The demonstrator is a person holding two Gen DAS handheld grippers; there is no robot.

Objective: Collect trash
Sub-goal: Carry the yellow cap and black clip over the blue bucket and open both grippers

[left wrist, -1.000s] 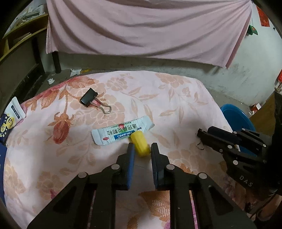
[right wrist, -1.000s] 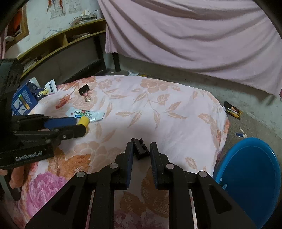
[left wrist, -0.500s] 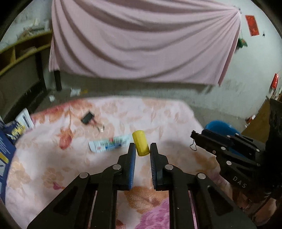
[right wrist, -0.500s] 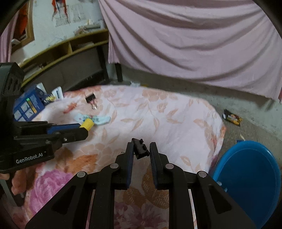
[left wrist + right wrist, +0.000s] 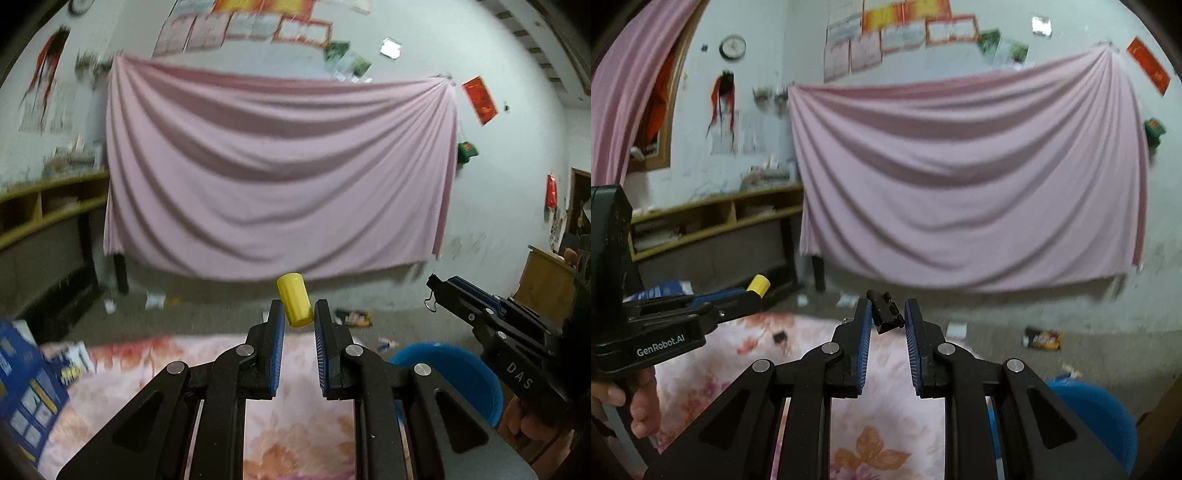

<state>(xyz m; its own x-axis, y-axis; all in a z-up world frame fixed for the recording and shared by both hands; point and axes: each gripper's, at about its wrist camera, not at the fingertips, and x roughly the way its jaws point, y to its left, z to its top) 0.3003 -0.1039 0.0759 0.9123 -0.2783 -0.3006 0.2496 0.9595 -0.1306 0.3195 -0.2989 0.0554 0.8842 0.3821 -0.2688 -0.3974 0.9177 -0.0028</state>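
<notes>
Readable writing: the left gripper (image 5: 298, 316) body, seen from the right wrist view, carries white lettering "GenRobot.AI" on its black side. The right gripper (image 5: 885, 317) body, seen from the left wrist view, shows the white letters "DAS"; the rest of that word is hidden. Posters and framed sheets high on the wall are too blurred to read, as is the print on the blue box (image 5: 26, 387) at the left edge of the table.

Left gripper: jaws closed on a small yellow cap (image 5: 294, 304). The cap is a short plain cylinder with a rounded closed end, tilted slightly, its lower part pinched between the blue ribbed pads and its upper part projecting past the fingertips. It is held in the air above the near edge of the floral tablecloth (image 5: 207, 365).

Right gripper: jaws closed on a black binder clip (image 5: 884, 314). The clip body is matt black, clamped between the pad tips and tilted; in the left wrist view a thin wire loop hangs below that gripper's tips. It is likewise held clear of the cloth.

A blue bin (image 5: 448, 373) stands on the floor just beside the table, below the right gripper. Another small black item (image 5: 780, 336) lies on the cloth, blurred. A pink sheet (image 5: 280, 177) hangs across the back wall. A snack wrapper (image 5: 1042, 338) lies on the floor.
</notes>
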